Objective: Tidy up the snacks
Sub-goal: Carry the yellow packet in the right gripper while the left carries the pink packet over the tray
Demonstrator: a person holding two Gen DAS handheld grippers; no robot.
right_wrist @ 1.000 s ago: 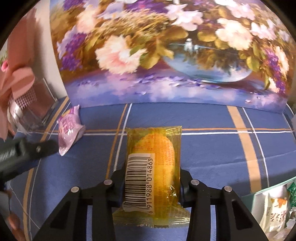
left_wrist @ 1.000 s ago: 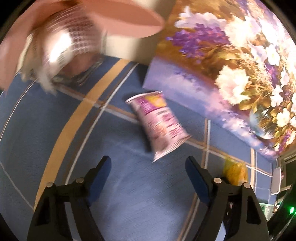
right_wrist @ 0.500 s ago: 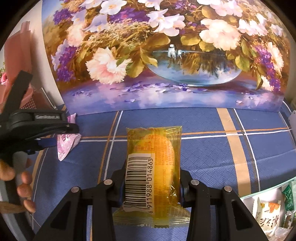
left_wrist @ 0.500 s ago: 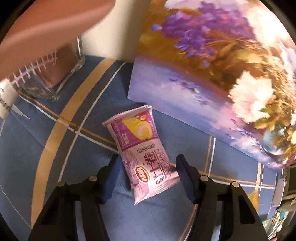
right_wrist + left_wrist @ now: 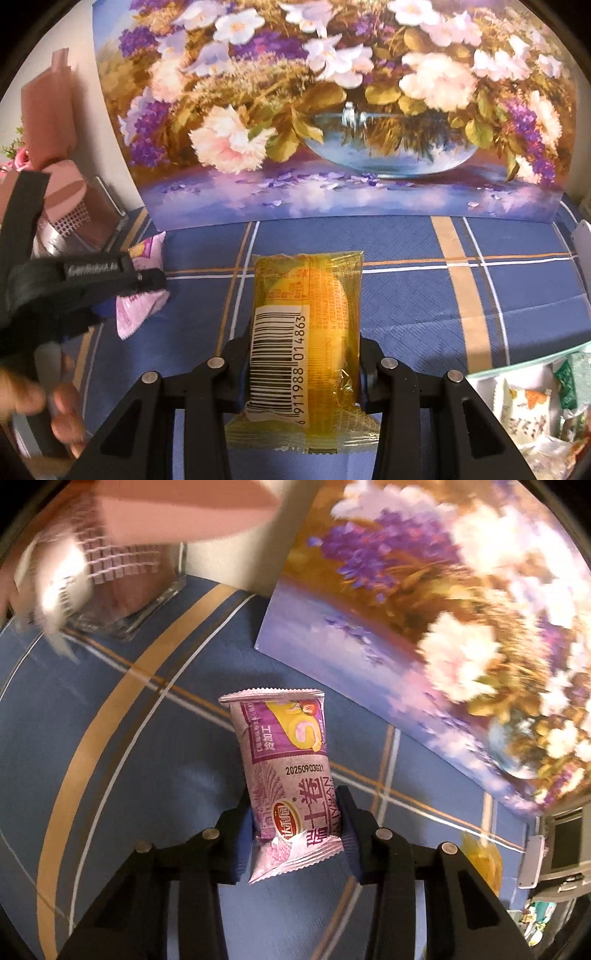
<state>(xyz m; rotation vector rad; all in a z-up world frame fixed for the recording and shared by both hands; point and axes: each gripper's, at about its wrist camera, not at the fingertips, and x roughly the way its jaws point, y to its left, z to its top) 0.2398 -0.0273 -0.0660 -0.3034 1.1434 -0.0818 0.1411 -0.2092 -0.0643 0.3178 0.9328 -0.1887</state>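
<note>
While the left gripper (image 5: 297, 834) closes its jaws on the purple snack packet (image 5: 286, 775), the pads already press its lower half, so the pickup looks nearly done. The packet sits over the blue plaid cloth (image 5: 110, 760), its long axis running away from the fingers, crimped top toward the flower painting (image 5: 424, 609). Next, I'd guess, it must be lifted and carried off.

From the right wrist, the right gripper (image 5: 301, 373) is clamped on the yellow snack packet (image 5: 306, 325), lengthwise along the fingers, barcode end nearest. The snack tray (image 5: 517, 369) at lower right seems its destination.
</note>
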